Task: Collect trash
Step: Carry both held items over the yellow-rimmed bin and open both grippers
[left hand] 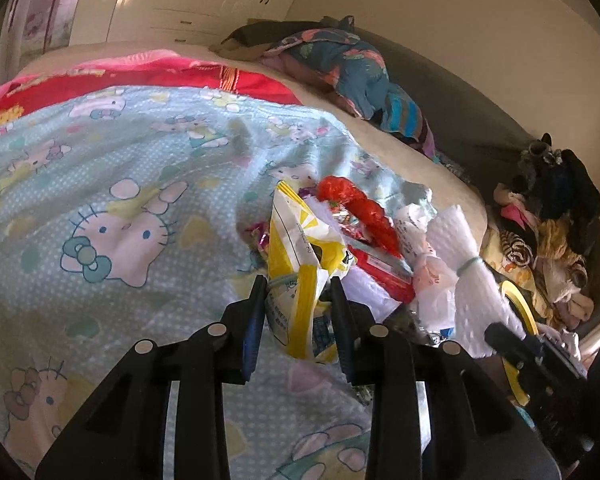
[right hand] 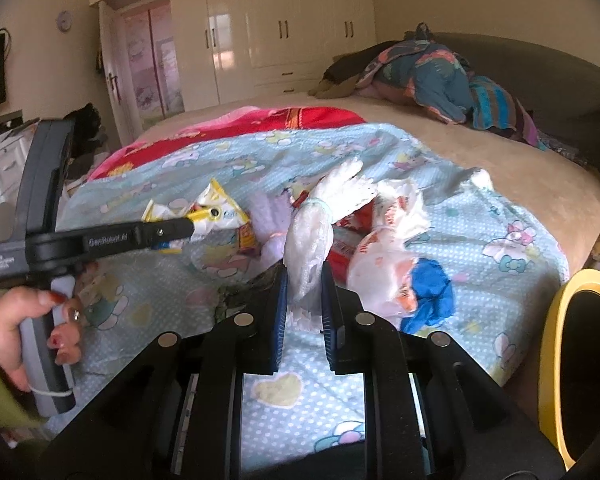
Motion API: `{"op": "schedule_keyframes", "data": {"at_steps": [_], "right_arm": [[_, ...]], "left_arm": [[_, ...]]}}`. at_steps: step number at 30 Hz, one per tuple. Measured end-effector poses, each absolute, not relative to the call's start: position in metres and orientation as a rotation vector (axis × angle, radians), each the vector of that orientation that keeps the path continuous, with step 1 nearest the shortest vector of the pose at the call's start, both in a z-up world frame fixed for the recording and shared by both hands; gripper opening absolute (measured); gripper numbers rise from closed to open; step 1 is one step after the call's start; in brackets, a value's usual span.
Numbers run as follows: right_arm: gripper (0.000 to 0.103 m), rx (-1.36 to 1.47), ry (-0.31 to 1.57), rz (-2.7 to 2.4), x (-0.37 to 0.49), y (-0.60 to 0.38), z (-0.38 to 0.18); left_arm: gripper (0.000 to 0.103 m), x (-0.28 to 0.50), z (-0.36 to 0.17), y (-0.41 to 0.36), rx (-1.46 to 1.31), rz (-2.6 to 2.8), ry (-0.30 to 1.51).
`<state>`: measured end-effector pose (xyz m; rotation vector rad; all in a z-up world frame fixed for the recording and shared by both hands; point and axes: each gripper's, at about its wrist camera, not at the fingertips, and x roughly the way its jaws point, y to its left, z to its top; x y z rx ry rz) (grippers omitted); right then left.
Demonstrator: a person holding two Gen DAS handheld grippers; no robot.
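Note:
A heap of trash lies on the Hello Kitty blanket [left hand: 112, 184]. My left gripper [left hand: 298, 288] is shut on a yellow and white snack bag [left hand: 300, 248]; the bag also shows in the right wrist view [right hand: 216, 210], with the left gripper [right hand: 198, 224] on it. My right gripper [right hand: 304, 280] is shut on a white foam wrap [right hand: 310, 240] tied with a green band; the wrap also shows in the left wrist view [left hand: 466, 264]. Red wrappers [left hand: 364, 208], a crumpled white bag [right hand: 384, 264] and a blue scrap [right hand: 430, 284] lie beside them.
A yellow-rimmed black bin [right hand: 580, 360] stands at the bed's right edge, also in the left wrist view [left hand: 520, 312]. Folded clothes [right hand: 428, 72] lie at the bed's head. A clothes pile [left hand: 540, 232] sits right of the bed. White wardrobes [right hand: 284, 24] line the far wall.

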<state>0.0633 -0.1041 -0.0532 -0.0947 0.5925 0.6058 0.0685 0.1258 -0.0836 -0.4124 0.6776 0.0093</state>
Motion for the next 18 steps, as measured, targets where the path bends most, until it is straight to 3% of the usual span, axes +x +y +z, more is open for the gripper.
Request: {"op": "schedule_keyframes", "data": {"at_steps": [18], "right_arm": [[0.011, 0.03, 0.535, 0.437, 0.07, -0.191, -0.031]], "left_arm": [[0.03, 0.074, -0.031, 0.045, -0.285, -0.151, 0.599]]}}
